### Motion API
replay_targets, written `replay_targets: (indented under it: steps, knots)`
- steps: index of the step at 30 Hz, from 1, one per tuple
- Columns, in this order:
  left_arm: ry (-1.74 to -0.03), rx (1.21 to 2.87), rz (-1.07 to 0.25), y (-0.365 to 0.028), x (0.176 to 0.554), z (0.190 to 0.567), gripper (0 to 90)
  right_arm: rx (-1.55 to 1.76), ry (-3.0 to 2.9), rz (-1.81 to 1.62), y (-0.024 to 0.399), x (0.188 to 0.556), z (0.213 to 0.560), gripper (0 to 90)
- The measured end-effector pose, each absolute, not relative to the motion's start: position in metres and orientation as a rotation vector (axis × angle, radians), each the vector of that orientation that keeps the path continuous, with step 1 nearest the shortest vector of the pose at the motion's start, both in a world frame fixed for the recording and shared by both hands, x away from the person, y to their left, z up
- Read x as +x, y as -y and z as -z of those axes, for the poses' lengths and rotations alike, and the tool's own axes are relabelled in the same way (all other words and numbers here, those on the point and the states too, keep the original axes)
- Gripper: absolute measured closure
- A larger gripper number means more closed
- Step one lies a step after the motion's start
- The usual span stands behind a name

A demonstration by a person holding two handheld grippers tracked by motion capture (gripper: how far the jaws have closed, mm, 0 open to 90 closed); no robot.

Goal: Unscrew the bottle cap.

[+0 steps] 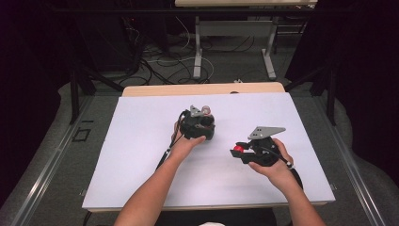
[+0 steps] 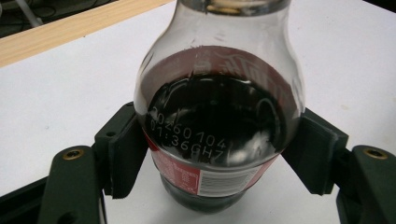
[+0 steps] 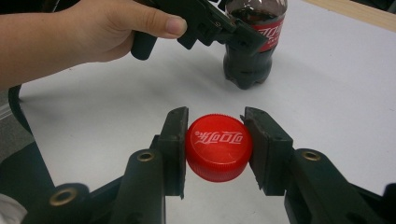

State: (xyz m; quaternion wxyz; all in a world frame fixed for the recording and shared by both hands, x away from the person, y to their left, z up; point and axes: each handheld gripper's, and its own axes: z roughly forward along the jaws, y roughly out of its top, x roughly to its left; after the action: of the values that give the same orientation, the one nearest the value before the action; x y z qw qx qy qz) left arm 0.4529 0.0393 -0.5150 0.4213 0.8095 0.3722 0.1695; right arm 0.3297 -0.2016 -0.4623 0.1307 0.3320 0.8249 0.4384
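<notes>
My left gripper point(image 2: 219, 154) clamps the cola bottle point(image 2: 219, 121) at its shoulder — pads pressed against both sides; the bottle stands upright on the white table point(image 1: 141, 155), its mouth uncapped; my right gripper point(image 3: 215, 149) pinches the red cap point(image 3: 218, 147) tight between its pads — held above the table, well apart from the bottle.

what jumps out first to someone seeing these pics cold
The red bottle cap, pinched between the right tongs, is the brightest thing in the right gripper view, held just above the white table. Next comes the dark cola bottle, uncapped and standing upright near the table's middle, with the left tongs clamped on either side of it at its red label.
</notes>
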Motion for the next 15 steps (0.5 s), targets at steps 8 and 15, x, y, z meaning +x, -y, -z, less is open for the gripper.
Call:
replay_targets:
  steps: [8, 15]
  knots:
    - [-0.955, 2.019, -0.385, -0.0411, 0.4526, 0.5144, 24.5, 0.969, -2.398, -1.264, 0.2005, 0.3297, 0.4639, 61.2]
    - [-0.989, 1.985, -0.393, -0.0483, 0.4494, 0.5098, 15.8, 0.970, -2.415, -1.249, 0.2001, 0.3307, 0.4659, 61.2]
